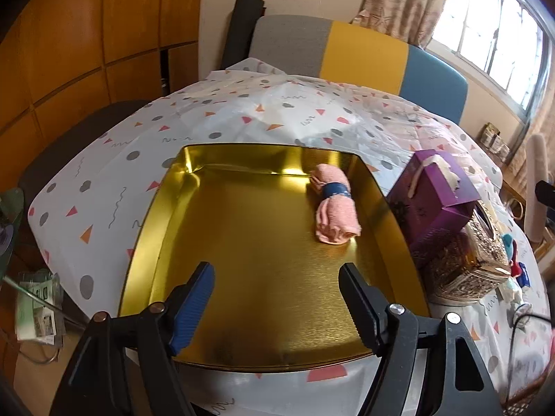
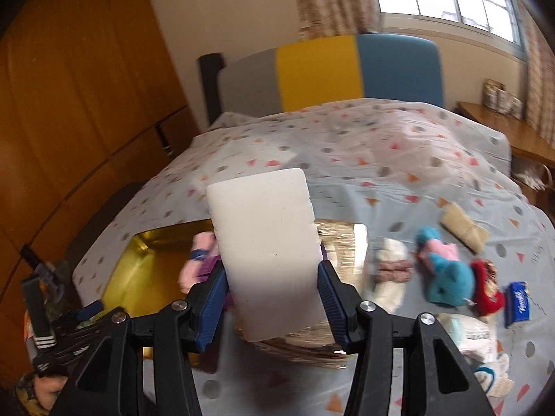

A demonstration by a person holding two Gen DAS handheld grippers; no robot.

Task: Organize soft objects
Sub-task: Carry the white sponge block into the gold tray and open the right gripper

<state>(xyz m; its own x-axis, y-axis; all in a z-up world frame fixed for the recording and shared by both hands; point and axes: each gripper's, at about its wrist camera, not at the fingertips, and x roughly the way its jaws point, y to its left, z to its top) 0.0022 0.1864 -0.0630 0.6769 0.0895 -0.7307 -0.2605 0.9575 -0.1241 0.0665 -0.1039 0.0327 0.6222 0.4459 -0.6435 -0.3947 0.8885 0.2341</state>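
A gold metal tray [image 1: 242,249] lies on the patterned tablecloth, with a rolled pink towel [image 1: 334,209] banded in blue near its far right corner. My left gripper [image 1: 275,298] is open and empty above the tray's near part. My right gripper [image 2: 272,277] is shut on a white sponge block [image 2: 270,239], held upright in the air to the right of the tray [image 2: 152,270]. The pink towel [image 2: 196,260] shows blurred behind the left finger. On the cloth to the right lie a blue and pink plush toy [image 2: 442,270], a white sock bundle [image 2: 390,270] and a red pouch [image 2: 487,286].
A purple box [image 1: 435,197] and a gold patterned tissue box [image 1: 468,263] stand right of the tray. A beige wafer-like pad [image 2: 463,227], a blue packet [image 2: 518,303] and a white pack [image 2: 471,339] lie at the right. A grey, yellow and blue chair [image 1: 357,52] stands behind the table.
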